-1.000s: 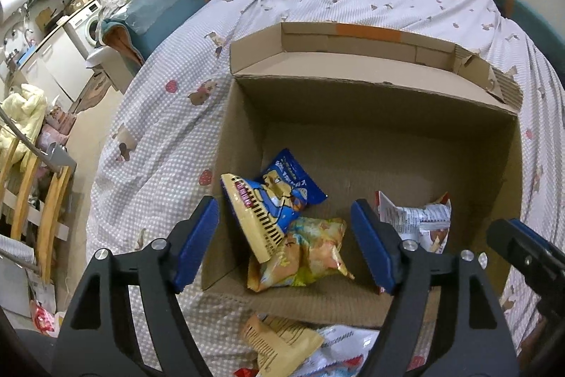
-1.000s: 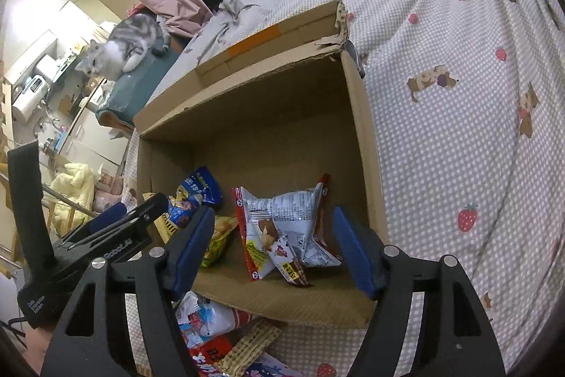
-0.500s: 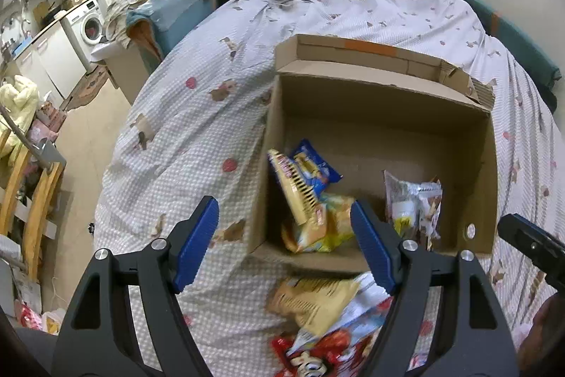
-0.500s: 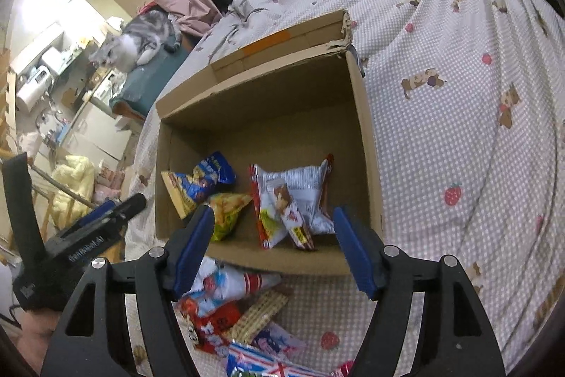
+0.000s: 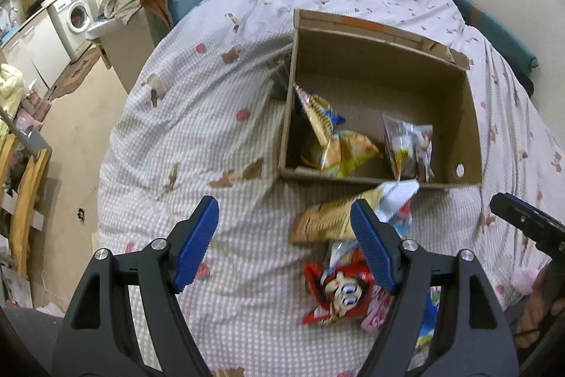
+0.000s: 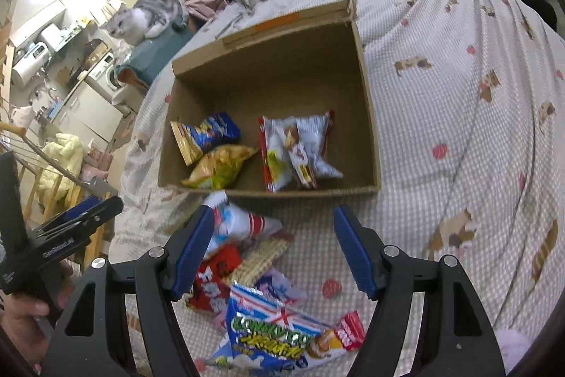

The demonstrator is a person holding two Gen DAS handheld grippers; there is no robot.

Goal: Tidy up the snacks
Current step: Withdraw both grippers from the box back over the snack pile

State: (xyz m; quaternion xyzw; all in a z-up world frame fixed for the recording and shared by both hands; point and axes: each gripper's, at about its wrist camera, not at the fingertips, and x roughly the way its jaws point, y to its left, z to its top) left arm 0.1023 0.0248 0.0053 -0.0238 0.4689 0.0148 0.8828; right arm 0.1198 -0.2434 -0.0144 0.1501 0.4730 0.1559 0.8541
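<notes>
Snacks half sorted: three packs sit in cardboard box (image 6: 370, 136) on bed (image 6: 459, 94), loose pile (image 6: 247, 264) on bedspread just near of box's near wall. Next pick, my guess: go for top pack, pinch sealed edge, lift clear of wall before dropping in. Left hand-held gripper (image 5: 284, 241) wide apart, empty, hovering over bedspread. Right hand-held gripper (image 6: 273, 248) same, empty, above pile.

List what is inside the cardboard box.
Inside the cardboard box: a blue-and-yellow packet, a yellow packet, and white packets. Anything beneath them is covered.
</notes>
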